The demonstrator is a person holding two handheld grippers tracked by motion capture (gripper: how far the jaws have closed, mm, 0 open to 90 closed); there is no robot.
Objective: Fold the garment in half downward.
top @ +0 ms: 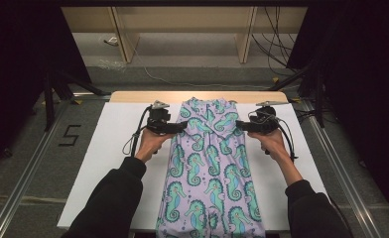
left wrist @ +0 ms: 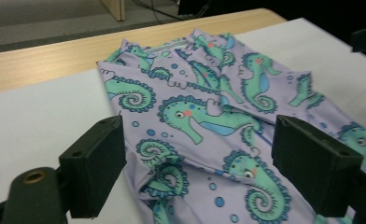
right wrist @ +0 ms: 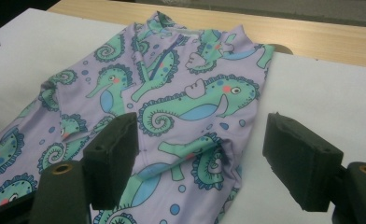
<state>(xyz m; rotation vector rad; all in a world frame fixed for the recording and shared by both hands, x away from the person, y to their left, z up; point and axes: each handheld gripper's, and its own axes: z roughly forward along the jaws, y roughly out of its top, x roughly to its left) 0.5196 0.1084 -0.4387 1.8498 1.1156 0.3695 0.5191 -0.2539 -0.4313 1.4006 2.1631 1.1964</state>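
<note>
Down at the near edge, the garment's legs run off the white sheet. Moving up, the purple seahorse garment lies flat along the middle. Left gripper sits at its left edge, jaws wide, cloth between them but unpinched. Right gripper mirrors it on the right edge, jaws wide too. Beyond, the collar points at the bare wooden table strip.
</note>
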